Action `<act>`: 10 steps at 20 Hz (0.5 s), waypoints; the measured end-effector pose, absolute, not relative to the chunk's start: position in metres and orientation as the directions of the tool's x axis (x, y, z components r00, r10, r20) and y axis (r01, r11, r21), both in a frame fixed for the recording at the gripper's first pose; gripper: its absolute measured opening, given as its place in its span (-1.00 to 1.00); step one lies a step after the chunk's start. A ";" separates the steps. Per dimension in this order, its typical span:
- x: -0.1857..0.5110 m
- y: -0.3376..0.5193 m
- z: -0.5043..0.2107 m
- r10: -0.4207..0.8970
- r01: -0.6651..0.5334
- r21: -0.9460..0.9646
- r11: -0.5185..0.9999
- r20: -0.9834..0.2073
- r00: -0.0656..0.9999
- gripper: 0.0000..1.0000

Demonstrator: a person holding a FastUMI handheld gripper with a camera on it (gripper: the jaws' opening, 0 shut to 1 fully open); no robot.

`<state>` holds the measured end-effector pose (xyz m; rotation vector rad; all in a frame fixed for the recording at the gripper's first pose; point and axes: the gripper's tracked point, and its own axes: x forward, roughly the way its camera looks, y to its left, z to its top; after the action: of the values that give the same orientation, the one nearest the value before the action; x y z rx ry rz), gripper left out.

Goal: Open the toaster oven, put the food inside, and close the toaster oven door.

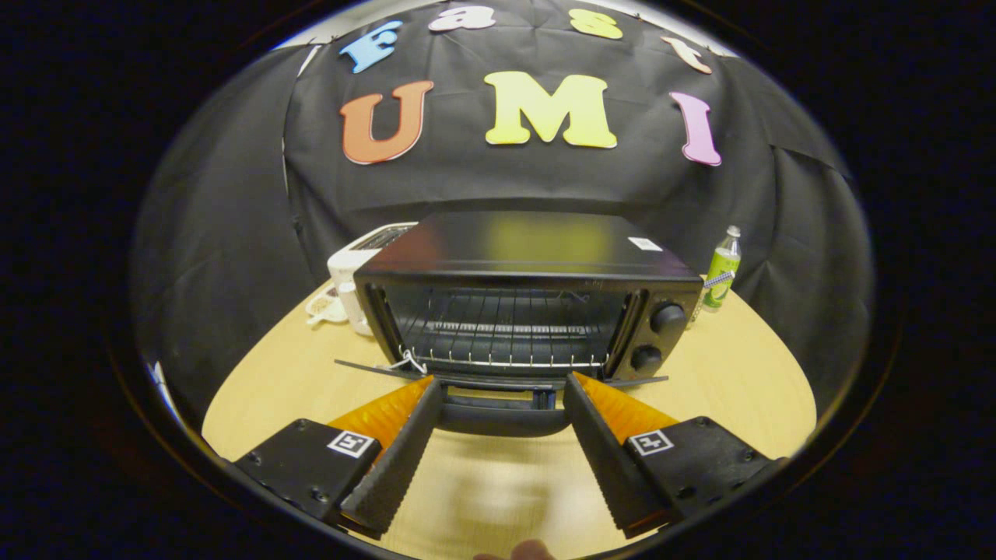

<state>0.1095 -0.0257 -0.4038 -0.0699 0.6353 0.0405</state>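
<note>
A black toaster oven [529, 253] stands on the wooden table [731, 381] just ahead of me. Its door [373, 368] hangs fully down towards me, nearly flat. The cavity shows a bare wire rack [506, 342], with no food on it. Two round knobs [668, 317] sit on the oven's right side. My gripper [502, 381] is open, fingers spread wide. The door's dark handle [502, 420] lies between the fingertips, spanning almost the whole gap. I cannot tell whether the tips touch it.
A white pop-up toaster [366, 247] stands behind the oven on its left, with small white items [327, 307] beside it. A green bottle [722, 268] stands to the oven's right, near the booth wall. Bare table lies under my fingers.
</note>
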 end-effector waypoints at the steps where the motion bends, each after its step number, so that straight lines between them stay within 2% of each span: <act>1: 0.102 -0.026 -0.411 0.023 -0.064 -0.045 0.997 -0.614 0.789 1.00; 5: 0.085 -0.036 -0.444 0.040 -0.038 0.019 0.999 -0.711 0.702 1.00; 10: 0.089 -0.049 -0.454 0.036 -0.011 0.038 0.999 -0.749 0.662 1.00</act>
<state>0.0895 -0.0489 -0.4536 0.0312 0.8475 0.0265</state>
